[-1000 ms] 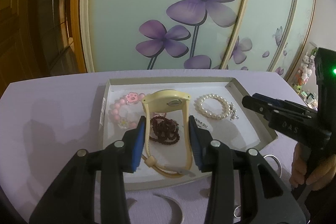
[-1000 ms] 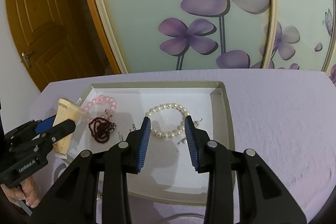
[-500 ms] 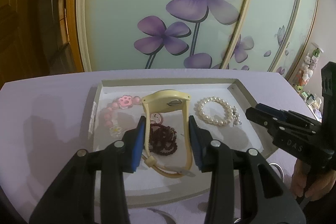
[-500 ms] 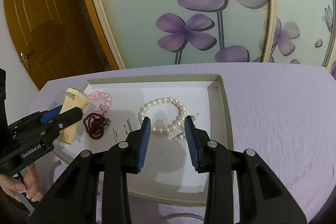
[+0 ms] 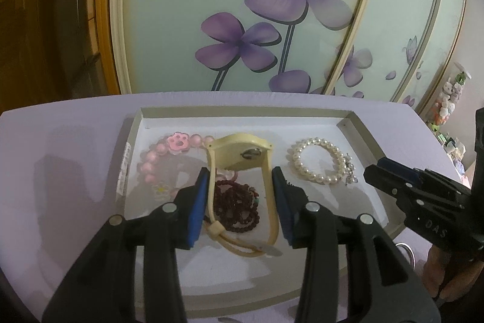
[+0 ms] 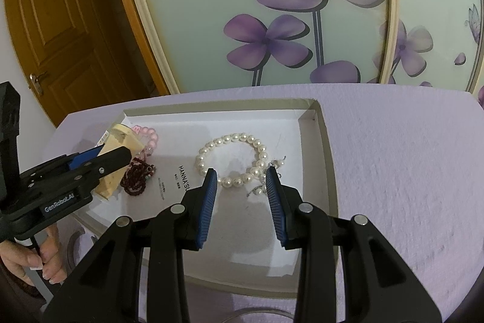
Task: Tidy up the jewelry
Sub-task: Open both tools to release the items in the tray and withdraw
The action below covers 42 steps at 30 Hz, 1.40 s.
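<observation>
Left gripper (image 5: 240, 199) squeezes the cream watch (image 5: 240, 155) over the tray (image 5: 367, 138), I think; right gripper (image 6: 242, 196) hangs half-open, empty, above the pearl bracelet (image 6: 231, 156).

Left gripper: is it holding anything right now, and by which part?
Yes. The left gripper holds the cream watch by its strap, jaws pressed on the two sides of the loop. The right gripper holds nothing.
</observation>
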Tool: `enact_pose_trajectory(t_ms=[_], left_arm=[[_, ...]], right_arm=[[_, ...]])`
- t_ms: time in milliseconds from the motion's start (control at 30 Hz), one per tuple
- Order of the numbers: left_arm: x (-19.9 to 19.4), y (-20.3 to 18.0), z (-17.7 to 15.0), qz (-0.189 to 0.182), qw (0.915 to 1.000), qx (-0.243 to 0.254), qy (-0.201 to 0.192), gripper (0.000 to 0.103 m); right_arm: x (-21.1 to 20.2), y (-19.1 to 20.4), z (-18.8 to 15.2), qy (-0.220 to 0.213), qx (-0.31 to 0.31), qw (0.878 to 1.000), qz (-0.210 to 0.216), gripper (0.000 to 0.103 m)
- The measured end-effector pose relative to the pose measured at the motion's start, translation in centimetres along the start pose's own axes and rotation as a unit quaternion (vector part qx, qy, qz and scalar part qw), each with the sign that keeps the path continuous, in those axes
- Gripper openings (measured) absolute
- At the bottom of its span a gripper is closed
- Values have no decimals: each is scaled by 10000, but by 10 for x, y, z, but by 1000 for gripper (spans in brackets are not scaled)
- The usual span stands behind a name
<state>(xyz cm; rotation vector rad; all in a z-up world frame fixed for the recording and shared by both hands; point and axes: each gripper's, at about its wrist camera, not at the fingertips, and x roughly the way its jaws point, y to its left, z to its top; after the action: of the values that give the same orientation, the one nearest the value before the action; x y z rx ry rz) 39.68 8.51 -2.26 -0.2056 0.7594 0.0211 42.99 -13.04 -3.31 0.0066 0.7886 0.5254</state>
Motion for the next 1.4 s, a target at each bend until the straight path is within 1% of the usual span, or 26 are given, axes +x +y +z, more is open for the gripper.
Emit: enact_pose_trajectory(t_ms=[133,167,200,267,500,700,867,1033,1100,1300,1400], left_arm=[[1,1,2,-10,10000,-5,-21,43],[0,0,2,-14,10000,-2,-40,45],[-1,0,3,-6,10000,2,-69,55],[-5,0,3,40,9999,0,-155,63],[-19,4,2,126,9996,-2,-251,66],[-39,11,-5,225,9992,-42,-314,67],[-63,17,-17,301,9988,-79,-390,71],[-88,18,-34,347,9983,-74,-461,73],[-98,16,-41,435,9977,-25,-523,77],[-124,5,-64,798,9943,184,-683,83],[-134,-4,-75,1059,9908,300,-791,88]], right_arm=[[0,1,0,9,-7,10000,-1,35],[0,2,0,9,-9,10000,3,35],[0,2,0,10,-15,10000,4,35],[-1,3,-1,7,-25,10000,2,35],[-6,5,-4,-7,-20,10000,-16,35],[-22,8,-8,-67,-26,10000,-31,35],[-40,11,-15,-122,16,9999,-5,35],[-61,15,-26,-182,61,9998,32,35],[-70,18,-32,-205,87,9997,50,35],[-88,21,-53,-192,199,9996,66,36],[-97,21,-65,-174,257,9995,73,36]])
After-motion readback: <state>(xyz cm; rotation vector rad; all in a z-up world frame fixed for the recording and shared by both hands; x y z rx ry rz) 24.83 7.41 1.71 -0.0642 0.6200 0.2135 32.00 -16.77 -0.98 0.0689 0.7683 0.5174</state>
